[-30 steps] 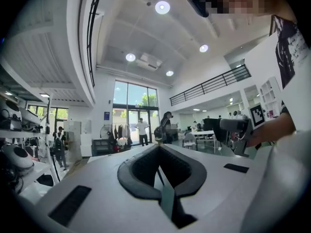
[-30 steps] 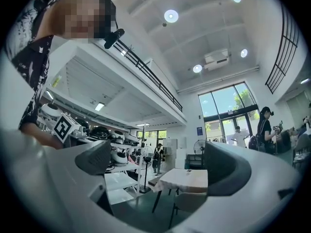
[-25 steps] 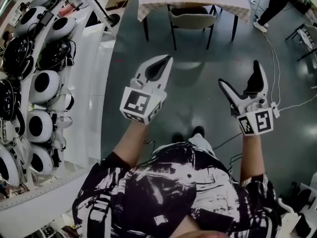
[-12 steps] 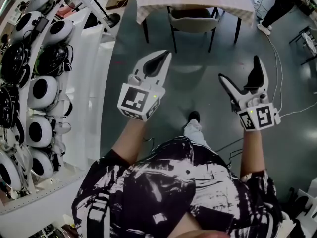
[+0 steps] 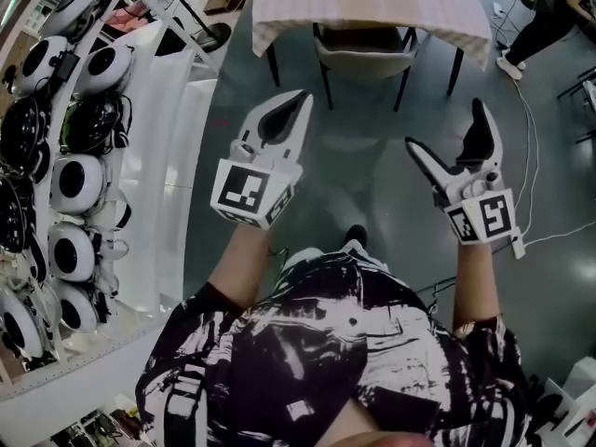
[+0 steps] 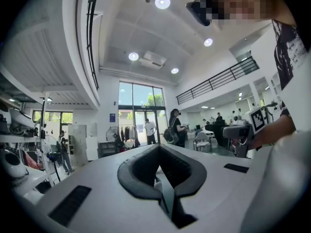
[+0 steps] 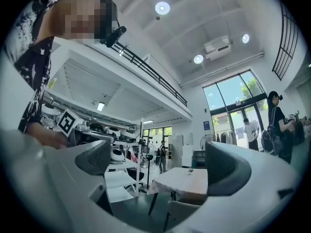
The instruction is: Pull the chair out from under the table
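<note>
Left gripper (image 5: 294,102): jaws fully together, pads meeting, nothing between them. We hold it in the air above the grey floor (image 5: 372,189), tips pointing toward the desk (image 5: 372,3).

Right gripper (image 5: 447,130): jaws wide apart, empty. Its own view frames the desk between the two pads, far ahead.

Chair (image 5: 363,56): pushed in under the near edge of the cloth-covered desk, backrest facing us, seat beneath the top. Both grippers are well apart from it, with no contact.

A white rack (image 5: 140,156) of round devices runs along our left. A white cable (image 5: 521,128) trails across the floor on the right.
</note>
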### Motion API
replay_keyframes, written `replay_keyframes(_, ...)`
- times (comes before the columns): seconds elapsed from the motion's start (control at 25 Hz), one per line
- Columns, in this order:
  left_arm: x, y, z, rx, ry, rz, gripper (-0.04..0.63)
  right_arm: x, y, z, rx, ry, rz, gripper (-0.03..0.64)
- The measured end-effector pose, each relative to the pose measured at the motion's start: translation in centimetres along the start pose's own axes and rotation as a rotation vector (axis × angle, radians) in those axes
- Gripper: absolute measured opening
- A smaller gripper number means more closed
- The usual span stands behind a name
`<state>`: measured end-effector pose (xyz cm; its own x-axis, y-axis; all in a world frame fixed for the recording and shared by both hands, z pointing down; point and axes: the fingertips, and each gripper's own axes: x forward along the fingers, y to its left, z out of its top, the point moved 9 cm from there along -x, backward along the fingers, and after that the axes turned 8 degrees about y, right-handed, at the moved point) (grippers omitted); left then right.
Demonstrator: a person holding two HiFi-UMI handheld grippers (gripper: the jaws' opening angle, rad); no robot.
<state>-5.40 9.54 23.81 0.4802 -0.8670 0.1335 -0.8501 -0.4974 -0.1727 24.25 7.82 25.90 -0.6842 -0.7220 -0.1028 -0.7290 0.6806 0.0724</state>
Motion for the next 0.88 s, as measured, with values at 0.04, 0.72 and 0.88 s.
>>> replay_keyframes(0.04, 0.7, 0.3, -0.1, -0.003, 0.006, 0.002, 0.002, 0.7, -0.7, -0.3, 0.003, 0.004, 0.002, 0.575)
replay_keyframes(0.72, 16.5, 13.8, -3.1, -0.043, 0.004, -0.045, 0.002, 17.1, -9.9, -4.4, -0.038, 0.096, -0.017, 0.575)
replay_keyframes(0.88, 21.2, 19.6, -3.7, -0.04, 0.009, -0.08, 0.002, 23.9, -12.3, -5.3, -0.054, 0.119, -0.038, 0.575)
